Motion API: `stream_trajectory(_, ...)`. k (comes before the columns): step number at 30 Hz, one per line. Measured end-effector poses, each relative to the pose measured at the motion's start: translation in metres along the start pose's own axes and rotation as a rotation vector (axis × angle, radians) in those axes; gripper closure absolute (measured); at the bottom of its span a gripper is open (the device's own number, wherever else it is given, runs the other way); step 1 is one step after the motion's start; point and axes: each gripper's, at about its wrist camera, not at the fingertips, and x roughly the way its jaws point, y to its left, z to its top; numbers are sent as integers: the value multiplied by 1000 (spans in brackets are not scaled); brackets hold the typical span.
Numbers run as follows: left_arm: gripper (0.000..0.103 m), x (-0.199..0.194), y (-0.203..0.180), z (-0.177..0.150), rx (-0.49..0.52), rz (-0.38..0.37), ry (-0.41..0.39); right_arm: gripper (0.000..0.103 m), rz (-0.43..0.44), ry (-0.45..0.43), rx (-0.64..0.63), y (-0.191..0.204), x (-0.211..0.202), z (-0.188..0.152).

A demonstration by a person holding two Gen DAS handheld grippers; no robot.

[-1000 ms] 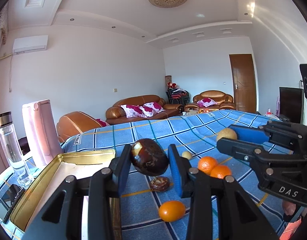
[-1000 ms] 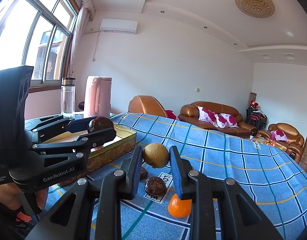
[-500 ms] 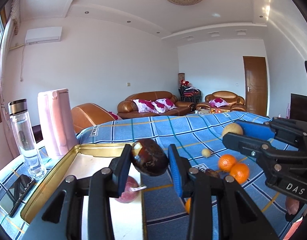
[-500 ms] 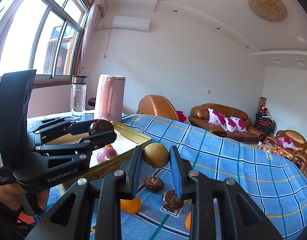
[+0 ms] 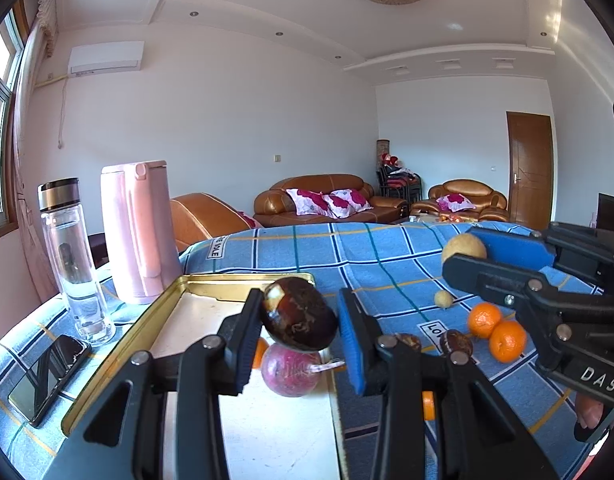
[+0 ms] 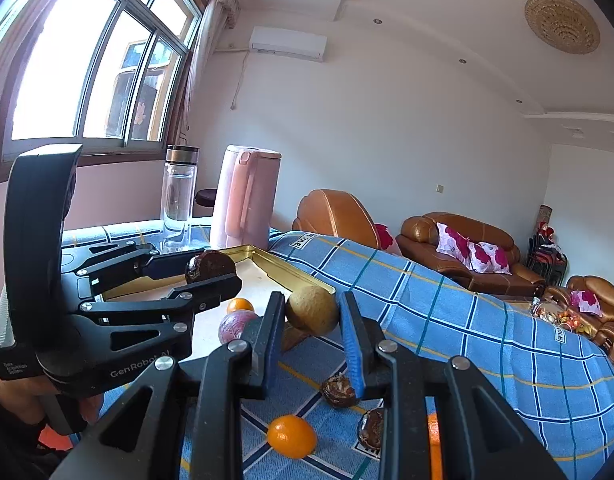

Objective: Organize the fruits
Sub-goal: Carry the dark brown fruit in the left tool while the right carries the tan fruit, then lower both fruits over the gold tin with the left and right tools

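My left gripper point(image 5: 301, 322) is shut on a dark brown fruit point(image 5: 299, 318) and holds it above the gold metal tray point(image 5: 163, 312). A purple-red fruit point(image 5: 289, 372) and a small orange point(image 5: 259, 354) lie in the tray. My right gripper point(image 6: 313, 314) is shut on a tan round fruit point(image 6: 313, 310), held just past the tray's near right edge point(image 6: 303, 276). Both grippers show in each other's view: the left gripper point(image 6: 213, 272) and the right gripper point(image 5: 465, 254).
Loose oranges point(image 5: 495, 330) point(image 6: 291, 436), brown fruits point(image 6: 339, 390) point(image 5: 455, 342) and a small yellow fruit point(image 5: 443, 299) lie on the blue checked cloth point(image 6: 467, 320). A pink kettle point(image 5: 135, 232), a glass bottle point(image 5: 73, 256) and a phone point(image 5: 47, 376) stand left of the tray.
Both grippers have moved left toward the tray with their fruits held. The left gripper now hangs over the tray, above the purple-red fruit.
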Motion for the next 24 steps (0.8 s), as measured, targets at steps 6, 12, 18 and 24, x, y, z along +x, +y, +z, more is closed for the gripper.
stream_trajectory(6, 65, 2, 12, -1, -6, 23, 15, 74, 23, 7, -18, 10, 8, 4)
stream_trajectory(12, 65, 6, 25, -3, -19, 45, 38, 74, 50, 23, -34, 19, 21, 6)
stream_trajectory(18, 65, 8, 37, -5, -27, 62, 53, 74, 72, 35, -49, 28, 33, 10)
stream_trajectory(24, 65, 11, 54, -6, -38, 94, 78, 74, 89, 51, -56, 37, 46, 11)
